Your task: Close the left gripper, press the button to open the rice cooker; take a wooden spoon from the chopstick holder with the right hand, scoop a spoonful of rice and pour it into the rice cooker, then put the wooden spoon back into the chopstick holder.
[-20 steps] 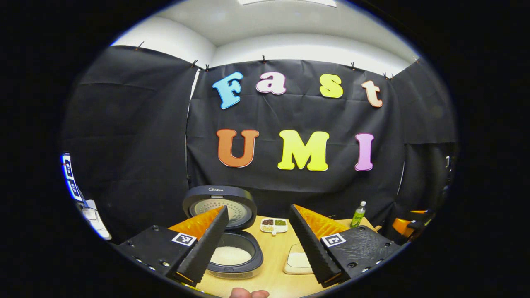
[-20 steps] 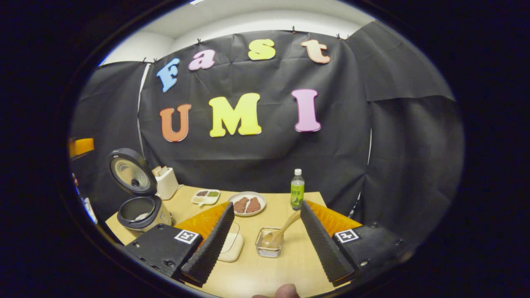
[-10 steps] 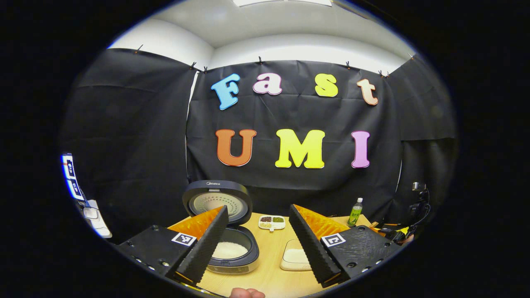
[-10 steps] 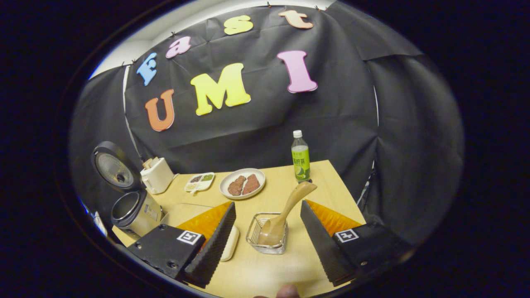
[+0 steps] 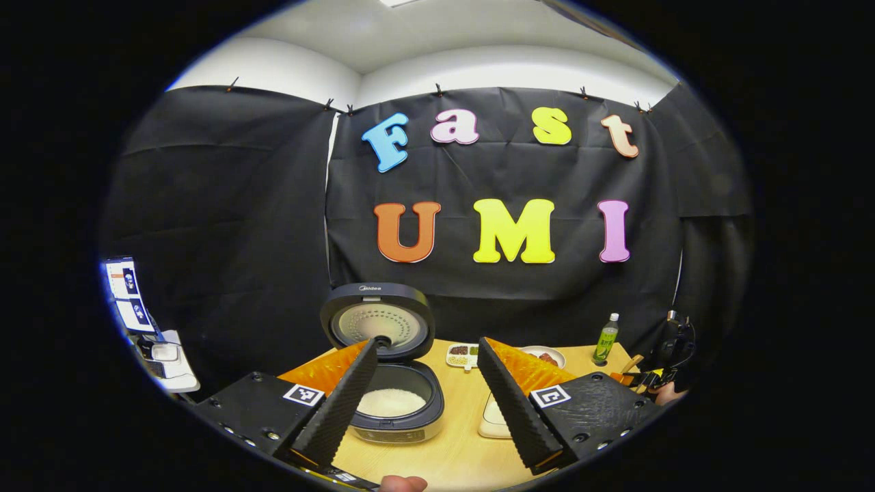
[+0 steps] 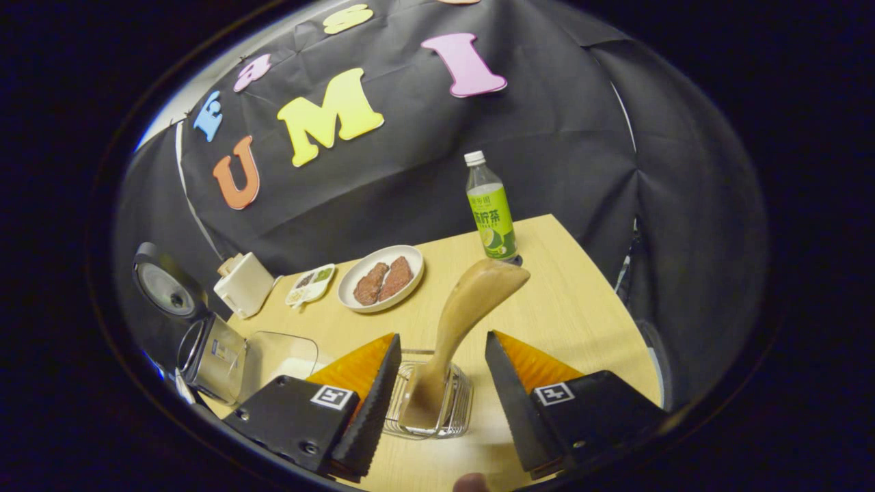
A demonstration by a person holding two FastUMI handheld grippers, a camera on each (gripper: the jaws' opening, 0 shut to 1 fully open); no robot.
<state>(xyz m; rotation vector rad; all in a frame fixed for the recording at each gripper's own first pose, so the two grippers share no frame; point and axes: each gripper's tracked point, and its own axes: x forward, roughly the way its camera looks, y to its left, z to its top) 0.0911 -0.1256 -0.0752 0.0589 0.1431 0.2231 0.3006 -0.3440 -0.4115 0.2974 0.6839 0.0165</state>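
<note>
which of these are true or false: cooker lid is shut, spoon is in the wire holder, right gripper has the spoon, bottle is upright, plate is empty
1. The rice cooker lid is shut. False: it stands open, rice showing inside.
2. The wooden spoon stands in the wire holder. True.
3. The right gripper grips the spoon. False: its jaws are open on either side of it.
4. The bottle is upright. True.
5. The plate is empty. False: it holds two brown pieces.
</note>
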